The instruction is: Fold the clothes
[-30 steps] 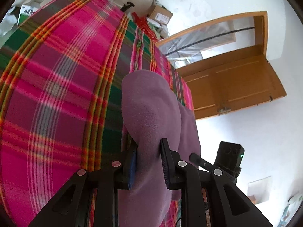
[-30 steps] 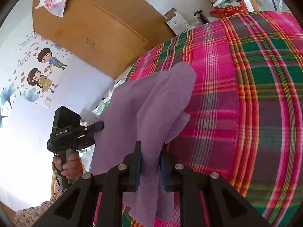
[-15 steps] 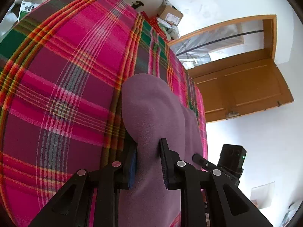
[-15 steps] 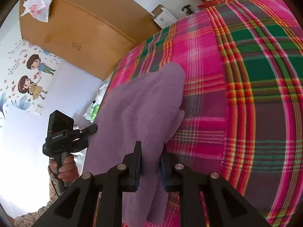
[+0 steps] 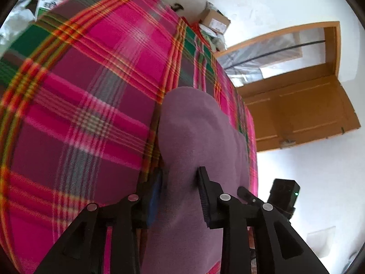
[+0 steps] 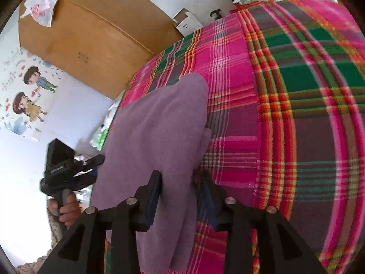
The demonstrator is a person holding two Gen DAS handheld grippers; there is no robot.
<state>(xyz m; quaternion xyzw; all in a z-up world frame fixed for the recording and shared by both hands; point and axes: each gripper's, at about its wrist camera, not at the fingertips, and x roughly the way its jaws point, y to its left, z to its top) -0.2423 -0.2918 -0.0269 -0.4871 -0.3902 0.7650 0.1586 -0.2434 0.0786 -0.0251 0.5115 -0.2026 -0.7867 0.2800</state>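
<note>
Both grippers are clenched on the same purple fleece garment, one near each end of its near edge, and the cloth runs away from them to droop onto the pink and green plaid blanket that covers the bed. In the left wrist view the left gripper has fleece bunched between its jaws, with the rest ballooning forward in a rounded hump. In the right wrist view the right gripper pinches a thicker wad, and a second layer hangs below the upper one (so the garment looks at least doubled here, though how many folds it holds I cannot tell). The person's left hand shows at that view's lower left, wrapped round the other tool's handle.

The step in hand looks like carrying a held edge over the bed, either to lay the piece out or to bring one half over the other. To do it well, keep the two grippers level and the span between them taut, so the edge stays straight. Lower the far, drooping part onto the blanket ahead of the near edge, letting it settle without a trapped bulge. Fleece is thick and springy, so both grips should hold until the cloth lies flat.
</note>
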